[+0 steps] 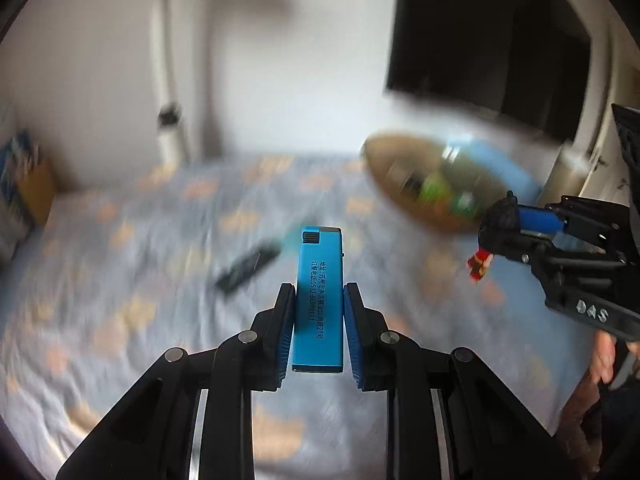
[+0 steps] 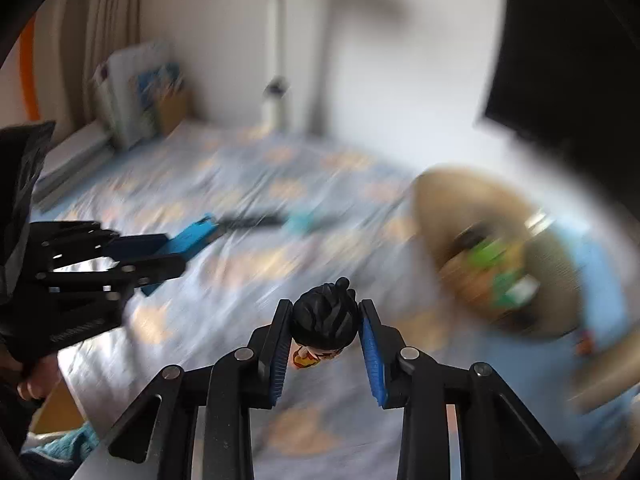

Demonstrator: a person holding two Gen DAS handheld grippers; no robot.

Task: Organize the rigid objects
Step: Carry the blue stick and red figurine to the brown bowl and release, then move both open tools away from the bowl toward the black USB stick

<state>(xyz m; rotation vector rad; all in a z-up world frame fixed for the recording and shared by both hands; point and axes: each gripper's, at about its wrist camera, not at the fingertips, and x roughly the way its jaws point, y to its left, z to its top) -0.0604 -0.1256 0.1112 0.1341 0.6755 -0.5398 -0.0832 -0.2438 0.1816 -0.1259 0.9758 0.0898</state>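
Note:
My left gripper [image 1: 319, 294] is shut on a blue lighter [image 1: 319, 296] with dark print, held upright above the bed; it also shows in the right wrist view [image 2: 188, 240]. My right gripper [image 2: 325, 312] is shut on a small toy figure [image 2: 324, 322] with black hair and a red and yellow body; this figure shows in the left wrist view [image 1: 480, 266] at the right. A round woven basket [image 1: 432, 184] with several items inside lies ahead to the right, blurred; it also shows in the right wrist view [image 2: 496, 252].
A patterned blue bedsheet [image 1: 140, 280] covers the bed. A dark remote-like object [image 1: 248, 266] lies on it ahead. A white lamp stand [image 1: 168, 92], stacked boxes [image 1: 20, 184] at the left and a dark screen [image 1: 480, 32] stand by the wall.

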